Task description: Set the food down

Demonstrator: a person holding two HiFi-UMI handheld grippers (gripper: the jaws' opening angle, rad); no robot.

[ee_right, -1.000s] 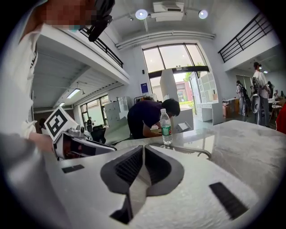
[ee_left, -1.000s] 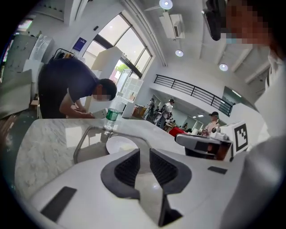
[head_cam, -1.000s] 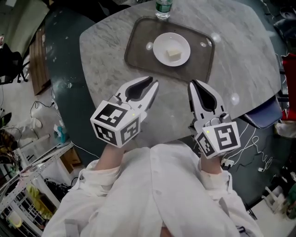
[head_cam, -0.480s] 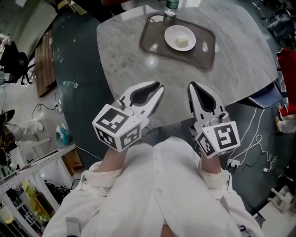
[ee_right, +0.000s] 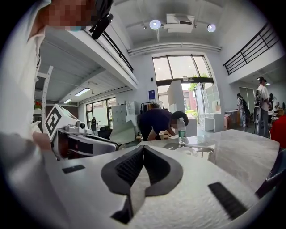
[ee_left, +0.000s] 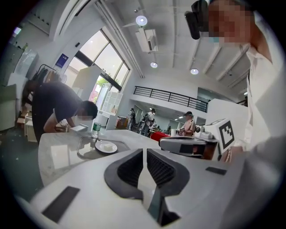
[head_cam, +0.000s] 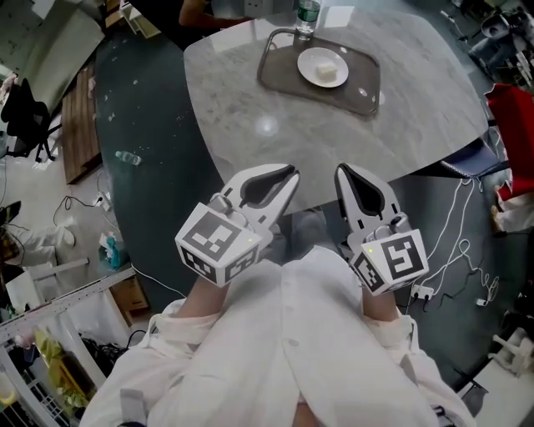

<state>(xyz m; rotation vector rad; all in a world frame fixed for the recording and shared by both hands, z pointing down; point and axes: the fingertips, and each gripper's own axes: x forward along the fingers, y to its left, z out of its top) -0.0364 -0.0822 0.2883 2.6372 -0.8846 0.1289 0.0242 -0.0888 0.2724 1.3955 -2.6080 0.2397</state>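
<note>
A small pale cube of food lies on a white plate in a dark tray at the far side of the marble table. In the left gripper view the plate and the tray show far ahead. My left gripper and right gripper are both shut and hold nothing. They hover side by side off the table's near edge, above my white-sleeved lap. Each gripper's own view shows its jaws together: left gripper, right gripper.
A green-capped water bottle stands just beyond the tray. A person in a dark top bends over the table's far side. A blue chair seat and a red object sit at the right. Cables and clutter cover the floor at the left.
The table and tray have slid toward the top of the head view and look smaller. Both grippers have drawn back from over the tabletop to past its near edge.
</note>
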